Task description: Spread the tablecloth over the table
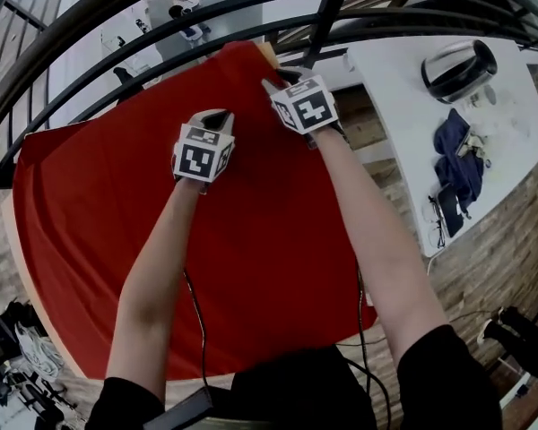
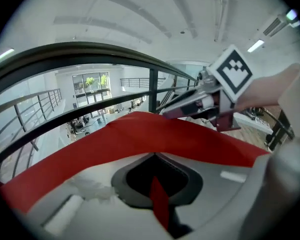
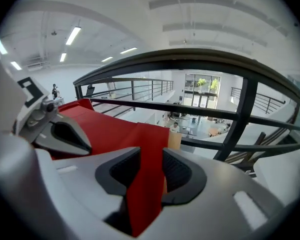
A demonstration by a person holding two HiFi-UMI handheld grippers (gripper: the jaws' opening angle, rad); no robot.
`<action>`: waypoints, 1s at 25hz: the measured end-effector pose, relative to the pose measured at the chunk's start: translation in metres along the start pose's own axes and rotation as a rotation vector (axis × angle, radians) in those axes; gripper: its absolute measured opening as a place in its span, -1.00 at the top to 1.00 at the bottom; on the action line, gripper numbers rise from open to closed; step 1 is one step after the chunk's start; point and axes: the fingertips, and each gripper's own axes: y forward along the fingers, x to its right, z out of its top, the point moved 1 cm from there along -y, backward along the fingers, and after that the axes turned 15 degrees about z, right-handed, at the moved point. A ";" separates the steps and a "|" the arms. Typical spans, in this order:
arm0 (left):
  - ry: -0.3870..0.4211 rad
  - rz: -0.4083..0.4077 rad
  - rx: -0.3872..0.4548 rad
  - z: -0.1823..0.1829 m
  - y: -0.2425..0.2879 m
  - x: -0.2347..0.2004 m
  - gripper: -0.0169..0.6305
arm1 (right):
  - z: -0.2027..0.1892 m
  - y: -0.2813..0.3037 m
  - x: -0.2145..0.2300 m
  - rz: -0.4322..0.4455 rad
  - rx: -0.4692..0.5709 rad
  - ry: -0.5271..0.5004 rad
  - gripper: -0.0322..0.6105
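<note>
A red tablecloth lies over the table, whose tan edge peeks out at the far corner. Both grippers are at the cloth's far side. My left gripper is shut on a thin pinch of the red cloth, which runs in a raised band across the left gripper view. My right gripper is nearer the far corner. Its jaws stand apart, with a strip of the cloth lying loose between them. The bare table corner shows just beyond that strip.
A black curved railing runs close behind the far edge, with an open drop to a lower floor beyond. To the right stands a white table with a kettle and a blue cloth. Cables hang along my arms.
</note>
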 end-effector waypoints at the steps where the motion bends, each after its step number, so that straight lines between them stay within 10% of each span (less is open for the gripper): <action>1: 0.030 0.004 -0.005 -0.001 0.002 0.003 0.94 | -0.001 0.006 0.007 -0.004 -0.004 0.026 0.49; 8: 0.040 0.014 -0.002 -0.003 0.002 0.005 0.94 | -0.014 0.026 0.009 -0.006 -0.167 0.074 0.84; 10: -0.046 0.000 0.020 0.002 -0.002 -0.003 0.93 | 0.004 0.021 -0.011 -0.027 -0.141 -0.078 0.85; 13: -0.418 0.024 0.139 0.025 -0.032 -0.055 0.84 | 0.034 0.011 -0.081 -0.066 -0.075 -0.456 0.85; 16: -0.618 0.012 0.210 0.039 -0.076 -0.099 0.37 | 0.024 0.017 -0.173 0.000 -0.104 -0.788 0.85; 19: -0.427 0.000 0.099 0.015 -0.086 -0.088 -0.14 | -0.018 0.032 -0.231 0.079 -0.199 -0.996 0.85; 25: -0.084 0.157 -0.031 -0.018 -0.075 -0.076 -0.03 | -0.039 0.031 -0.287 0.149 -0.222 -1.069 0.85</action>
